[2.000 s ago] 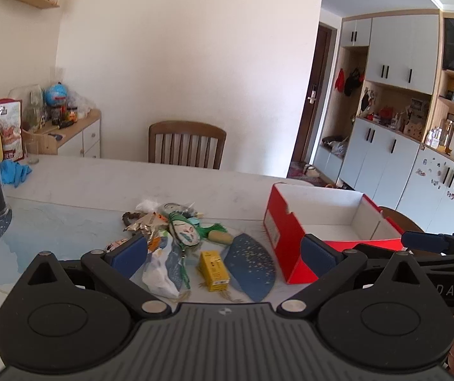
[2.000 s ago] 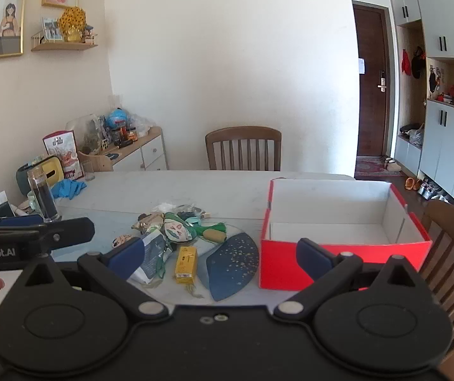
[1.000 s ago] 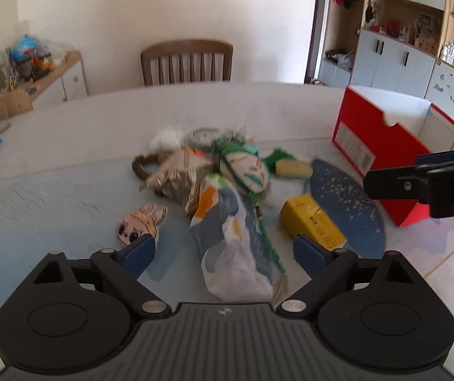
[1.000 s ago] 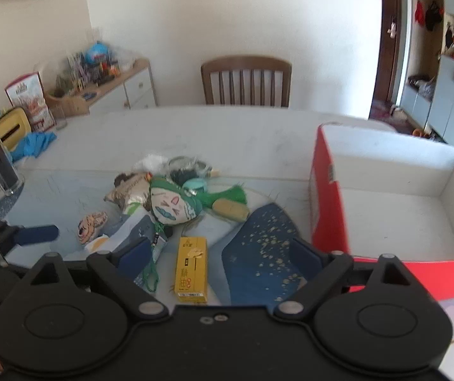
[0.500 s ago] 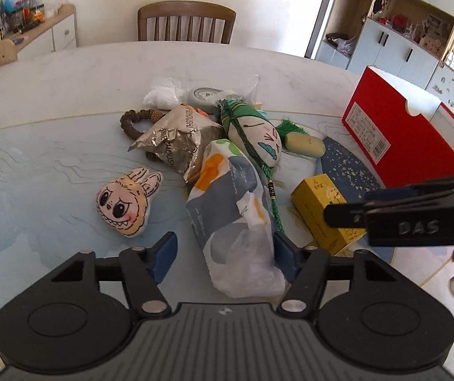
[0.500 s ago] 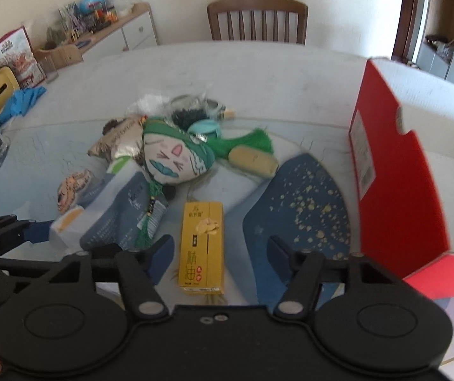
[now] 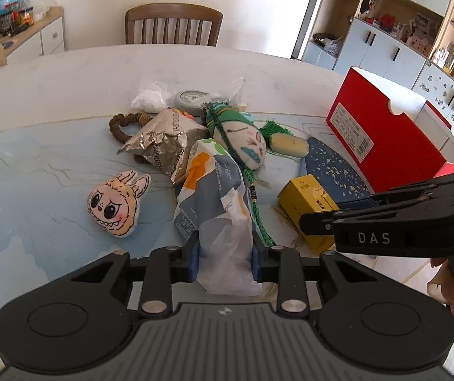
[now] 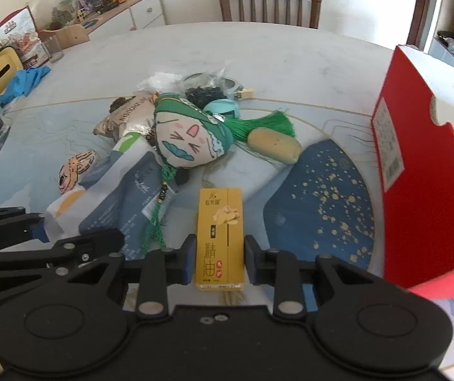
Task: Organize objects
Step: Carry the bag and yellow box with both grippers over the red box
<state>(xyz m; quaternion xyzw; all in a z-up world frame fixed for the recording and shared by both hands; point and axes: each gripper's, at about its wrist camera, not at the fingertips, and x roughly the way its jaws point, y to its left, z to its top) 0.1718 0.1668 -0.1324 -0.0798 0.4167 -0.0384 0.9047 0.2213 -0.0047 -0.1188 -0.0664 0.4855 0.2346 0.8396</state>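
Observation:
A white, orange and grey plastic pouch (image 7: 217, 197) lies in the middle of the pile on the table. My left gripper (image 7: 225, 262) has its jaws closing, and both blue pads press on the pouch's near end. A small yellow carton (image 8: 220, 231) lies just right of the pouch. My right gripper (image 8: 219, 262) is shut on its near end, with a pad on each long side. An open red shoebox (image 8: 417, 158) stands to the right with its near side facing me.
Behind the pouch lie a green-haired plush face (image 7: 242, 139), a foil bag (image 7: 163, 139), a bead ring (image 7: 122, 127) and a bunny-eared plush head (image 7: 115, 203). A dark blue gold-flecked fan (image 8: 319, 203) lies between carton and shoebox. A chair (image 7: 172, 25) stands beyond the table.
Both grippers came down and forward onto the pile. The left jaws narrowed from wide open onto the pouch. The right jaws narrowed onto the yellow carton.

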